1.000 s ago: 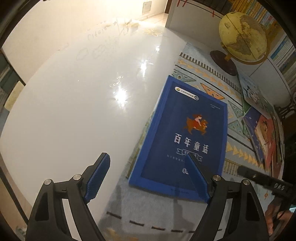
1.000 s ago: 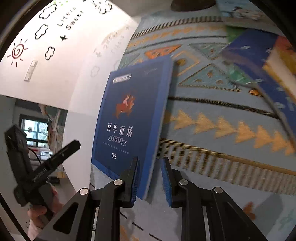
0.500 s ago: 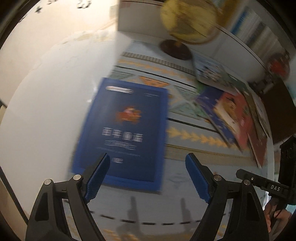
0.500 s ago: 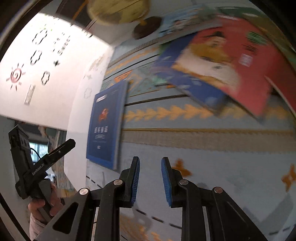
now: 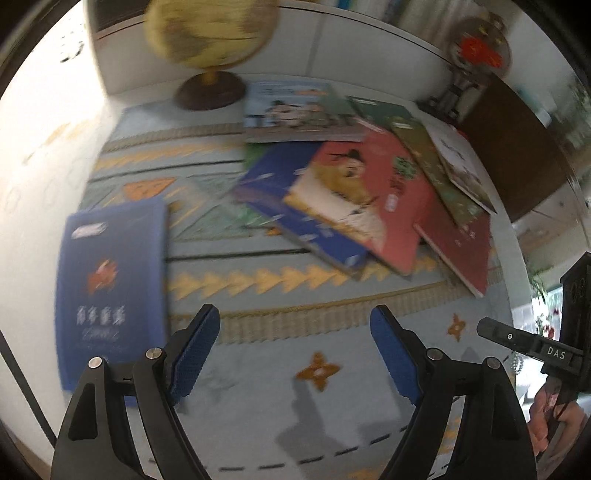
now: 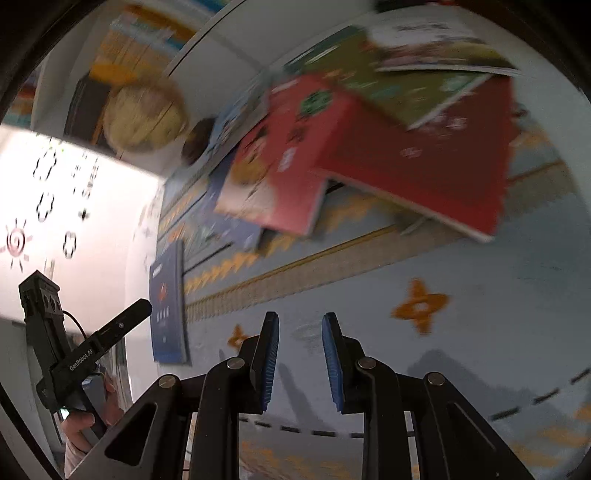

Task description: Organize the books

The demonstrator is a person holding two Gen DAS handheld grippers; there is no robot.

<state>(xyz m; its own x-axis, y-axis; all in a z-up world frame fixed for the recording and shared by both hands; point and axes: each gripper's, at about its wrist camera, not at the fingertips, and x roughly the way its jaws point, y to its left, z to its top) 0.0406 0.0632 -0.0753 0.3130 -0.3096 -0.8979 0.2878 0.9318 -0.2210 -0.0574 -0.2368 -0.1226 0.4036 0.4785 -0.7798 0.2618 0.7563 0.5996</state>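
Observation:
A blue book (image 5: 110, 280) lies flat at the left edge of the patterned rug (image 5: 332, 406); the right wrist view has the same blue book (image 6: 168, 306) at its left. Several books sprawl overlapping at the back right, topped by a red picture book (image 5: 369, 206) (image 6: 288, 162) and a dark red one (image 6: 424, 158). My left gripper (image 5: 295, 317) hangs open over bare rug, between the blue book and the pile. The right gripper (image 6: 301, 321) shows a narrow gap between its pads, with nothing in it, also over bare rug.
A yellow globe (image 5: 207, 33) on a dark base stands at the rug's far end against a white bookcase. A dark brown piece of furniture (image 5: 517, 155) sits at the far right. White glossy floor borders the rug on the left. A hand (image 6: 79, 424) holds the left gripper's handle.
Both grippers have swung right, away from the blue book and toward the pile. The blue book, seen between the right pads a second ago, now lies on the rug.

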